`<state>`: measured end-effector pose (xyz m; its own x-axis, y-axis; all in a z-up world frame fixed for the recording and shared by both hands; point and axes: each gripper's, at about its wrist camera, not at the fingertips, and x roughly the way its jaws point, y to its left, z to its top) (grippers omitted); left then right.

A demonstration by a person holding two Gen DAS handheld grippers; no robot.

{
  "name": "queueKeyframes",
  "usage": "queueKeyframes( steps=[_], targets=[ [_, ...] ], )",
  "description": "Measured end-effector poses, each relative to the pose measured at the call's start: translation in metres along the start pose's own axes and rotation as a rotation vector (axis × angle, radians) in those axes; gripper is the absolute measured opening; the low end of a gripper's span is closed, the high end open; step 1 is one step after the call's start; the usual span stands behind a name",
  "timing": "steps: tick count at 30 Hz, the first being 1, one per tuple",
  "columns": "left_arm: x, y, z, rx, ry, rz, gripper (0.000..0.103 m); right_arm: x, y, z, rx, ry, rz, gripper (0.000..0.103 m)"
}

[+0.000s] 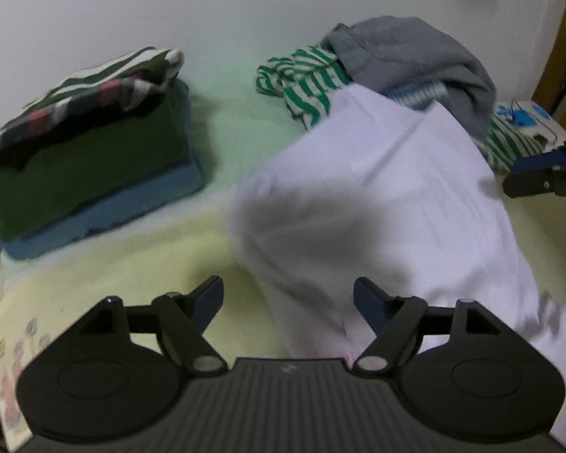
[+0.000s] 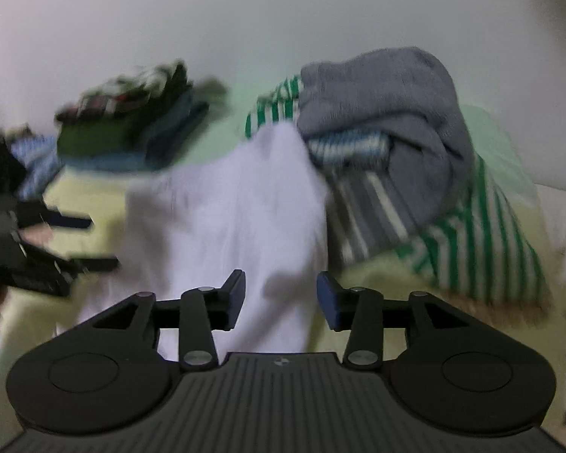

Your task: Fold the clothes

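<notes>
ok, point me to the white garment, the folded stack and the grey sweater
white garment [image 1: 396, 196]: left wrist view, middle of the spread cloth.
folded stack [image 1: 94, 173]: left wrist view, dark green layer under the striped top piece.
grey sweater [image 2: 388, 90]: right wrist view, top of the unfolded pile.

A pale green and yellow bedsheet [image 1: 139, 249] covers the bed, with a plain white wall [image 1: 207, 7] behind it.
</notes>
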<state>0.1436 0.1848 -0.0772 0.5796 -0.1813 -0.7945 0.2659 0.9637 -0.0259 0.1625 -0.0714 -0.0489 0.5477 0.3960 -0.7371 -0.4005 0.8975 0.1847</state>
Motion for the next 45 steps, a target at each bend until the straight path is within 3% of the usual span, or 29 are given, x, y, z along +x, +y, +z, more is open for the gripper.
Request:
queueKeyframes(
  steps=[1, 7, 12, 17, 18, 21, 22, 24, 28, 36, 45],
  targets=[
    [0.007, 0.003, 0.005, -0.011, 0.0, -0.003, 0.079, 0.005, -0.003, 0.008, 0.018, -0.016, 0.016, 0.056],
    [0.04, 0.02, 0.024, -0.03, 0.031, -0.052, 0.084, 0.044, -0.009, 0.037, -0.037, -0.03, 0.07, 0.061],
    [0.054, 0.024, 0.032, -0.049, 0.031, -0.097, 0.086, 0.069, -0.01, 0.041, -0.096, -0.032, 0.088, 0.071],
    [0.065, 0.021, 0.033, -0.048, 0.034, -0.124, 0.082, 0.078, -0.017, 0.039, -0.115, -0.04, 0.09, 0.073],
    [0.065, 0.021, 0.033, -0.049, 0.03, -0.13, 0.073, 0.077, -0.018, 0.038, -0.115, -0.044, 0.094, 0.068],
    [0.062, 0.019, 0.035, -0.042, 0.005, -0.143, 0.049, 0.072, -0.023, 0.036, -0.114, -0.056, 0.107, 0.032],
    [0.06, 0.018, 0.035, -0.033, -0.003, -0.142, 0.043, 0.071, -0.025, 0.036, -0.114, -0.06, 0.111, 0.026],
    [0.057, 0.016, 0.036, -0.015, -0.015, -0.14, 0.02, 0.068, -0.028, 0.034, -0.114, -0.067, 0.12, 0.019],
    [0.043, 0.012, 0.038, 0.008, -0.046, -0.139, 0.014, 0.062, -0.034, 0.032, -0.112, -0.083, 0.138, 0.014],
    [-0.013, 0.002, 0.035, 0.031, -0.144, -0.13, 0.013, 0.018, -0.032, 0.029, -0.095, -0.158, 0.203, 0.014],
    [-0.1, -0.026, -0.013, 0.127, -0.24, -0.112, 0.013, -0.073, -0.008, -0.005, -0.145, -0.228, 0.315, 0.014]
  ],
)
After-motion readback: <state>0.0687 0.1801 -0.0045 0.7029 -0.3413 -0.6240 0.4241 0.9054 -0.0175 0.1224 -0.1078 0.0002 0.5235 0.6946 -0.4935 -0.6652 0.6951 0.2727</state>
